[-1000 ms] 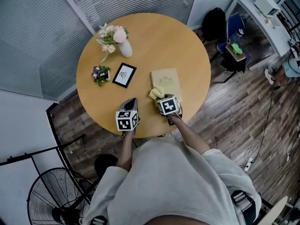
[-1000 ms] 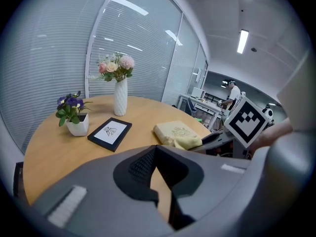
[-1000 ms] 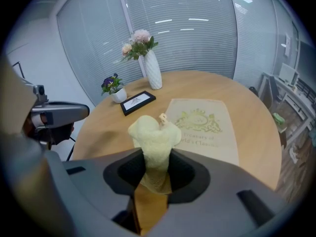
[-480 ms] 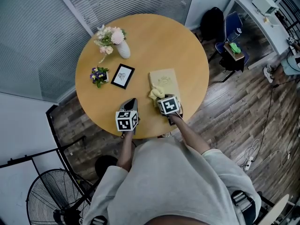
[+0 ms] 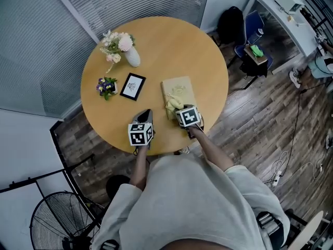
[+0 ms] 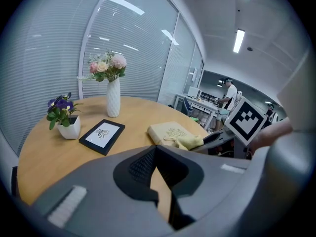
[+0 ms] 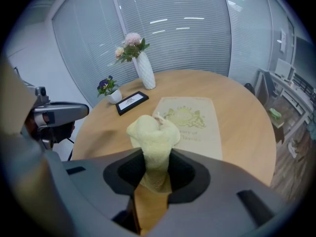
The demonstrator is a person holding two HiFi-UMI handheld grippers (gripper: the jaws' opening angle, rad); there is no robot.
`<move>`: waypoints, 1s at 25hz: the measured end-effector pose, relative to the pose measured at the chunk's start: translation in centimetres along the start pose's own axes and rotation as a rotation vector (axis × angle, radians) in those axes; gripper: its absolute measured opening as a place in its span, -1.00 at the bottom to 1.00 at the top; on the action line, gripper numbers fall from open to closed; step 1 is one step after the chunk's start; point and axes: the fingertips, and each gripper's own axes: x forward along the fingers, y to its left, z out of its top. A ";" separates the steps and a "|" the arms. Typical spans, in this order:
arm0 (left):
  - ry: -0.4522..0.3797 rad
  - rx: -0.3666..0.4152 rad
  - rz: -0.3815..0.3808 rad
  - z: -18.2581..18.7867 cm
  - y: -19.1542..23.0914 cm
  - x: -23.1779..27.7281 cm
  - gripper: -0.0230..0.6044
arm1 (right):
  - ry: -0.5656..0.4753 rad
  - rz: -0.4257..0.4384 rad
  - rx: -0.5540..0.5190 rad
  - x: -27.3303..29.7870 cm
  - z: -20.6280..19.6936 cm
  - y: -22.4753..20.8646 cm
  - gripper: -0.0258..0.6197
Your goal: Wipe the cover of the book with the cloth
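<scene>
Round wooden counter [image 5: 166,46] in an office corner.
Blinds [image 5: 119,1] on glass walls, dark plank floor [image 5: 260,124], standing fan [image 5: 53,229], white desk [image 5: 281,17] beyond.

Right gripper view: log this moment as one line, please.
right gripper: shut on cloth | cloth: bunched, at near left corner of book | left gripper: shut, empty, apart from book

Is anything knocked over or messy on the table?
No, nothing looks odd. The vase and little flower pot stand upright, the picture frame and book lie flat, and the right gripper holds the yellow cloth at the book's near edge.
</scene>
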 end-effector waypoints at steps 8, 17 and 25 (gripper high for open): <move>0.003 0.018 -0.025 0.3 -0.9 0.7 -0.90 | -0.003 -0.020 0.033 -0.7 -0.5 -1.7 -0.54; 0.009 0.035 -0.050 0.6 -2.0 1.4 -0.89 | -0.007 -0.048 0.059 -1.7 -1.1 -3.8 -0.54; 0.009 0.047 -0.066 0.9 -2.5 1.9 -0.89 | -0.011 -0.069 0.088 -2.5 -1.7 -5.5 -0.53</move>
